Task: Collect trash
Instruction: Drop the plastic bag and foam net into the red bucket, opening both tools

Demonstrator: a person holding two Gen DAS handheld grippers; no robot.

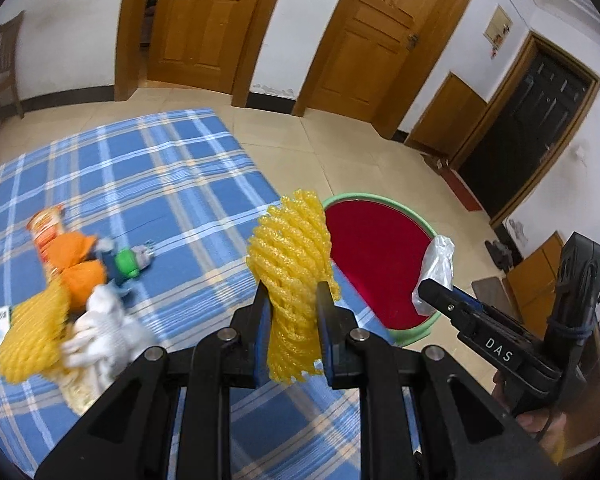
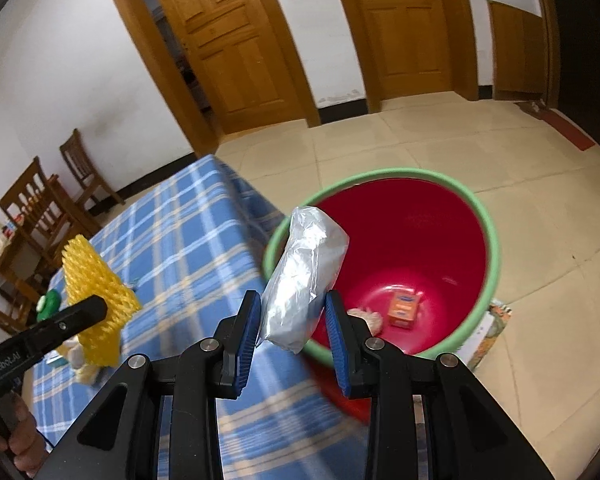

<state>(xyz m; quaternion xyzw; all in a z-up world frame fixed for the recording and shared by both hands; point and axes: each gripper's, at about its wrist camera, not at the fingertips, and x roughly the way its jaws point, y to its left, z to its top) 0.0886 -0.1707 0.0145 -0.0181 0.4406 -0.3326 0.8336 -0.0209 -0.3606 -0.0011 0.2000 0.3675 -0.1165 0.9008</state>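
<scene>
**Both grippers loaded beside the bin**

We see the checked tablecloth point(image 1: 148, 184) first, and just past its edge the red bin point(image 2: 452, 216) with its green rim. Our left gripper point(image 1: 293, 300) grips a yellow foam net point(image 1: 292, 248) over the table edge. Our right gripper point(image 2: 294, 312) clamps a crumpled clear plastic bag point(image 2: 304, 272) at the bin's near rim. An orange box point(image 2: 405, 310) lies inside the bin.

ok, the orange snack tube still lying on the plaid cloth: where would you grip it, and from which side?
Probably mid-body, from above, fingers across its width. The orange snack tube lies on its side on the plaid cloth; its near end is buried under the orange wrapper, so only the far half is free.
</scene>
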